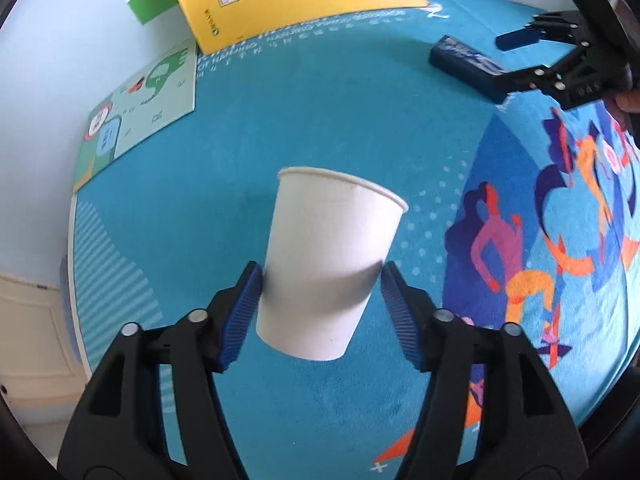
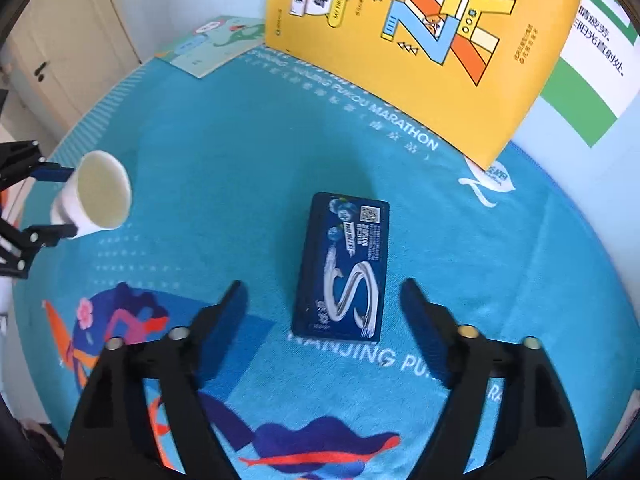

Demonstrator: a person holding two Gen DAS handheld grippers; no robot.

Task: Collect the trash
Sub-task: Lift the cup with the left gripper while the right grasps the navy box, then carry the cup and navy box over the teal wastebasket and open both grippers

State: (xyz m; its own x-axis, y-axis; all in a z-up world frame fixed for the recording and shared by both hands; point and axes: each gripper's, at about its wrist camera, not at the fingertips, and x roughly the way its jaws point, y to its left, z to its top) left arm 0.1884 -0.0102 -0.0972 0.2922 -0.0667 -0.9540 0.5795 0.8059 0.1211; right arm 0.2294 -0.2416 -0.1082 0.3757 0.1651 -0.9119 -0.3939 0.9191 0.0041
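A white paper cup [image 1: 328, 264] sits between the blue pads of my left gripper [image 1: 320, 284], tilted, held above the teal mat; both pads touch its sides. The cup also shows in the right wrist view [image 2: 96, 196], its mouth facing the camera, with the left gripper's fingers [image 2: 48, 172] on either side. A dark blue gum box [image 2: 342, 268] lies flat on the mat between the open fingers of my right gripper [image 2: 324, 300], just ahead of the tips. The box [image 1: 464, 64] and the right gripper [image 1: 516, 60] also show in the left wrist view at upper right.
A yellow book [image 2: 408, 36] leans upright at the back of the mat, a green-and-white box [image 2: 592, 72] behind it. A light green booklet [image 1: 136, 108] lies flat at the mat's far left corner. The teal printed mat [image 2: 224, 152] covers the table. A cream cabinet [image 2: 60, 40] stands beyond.
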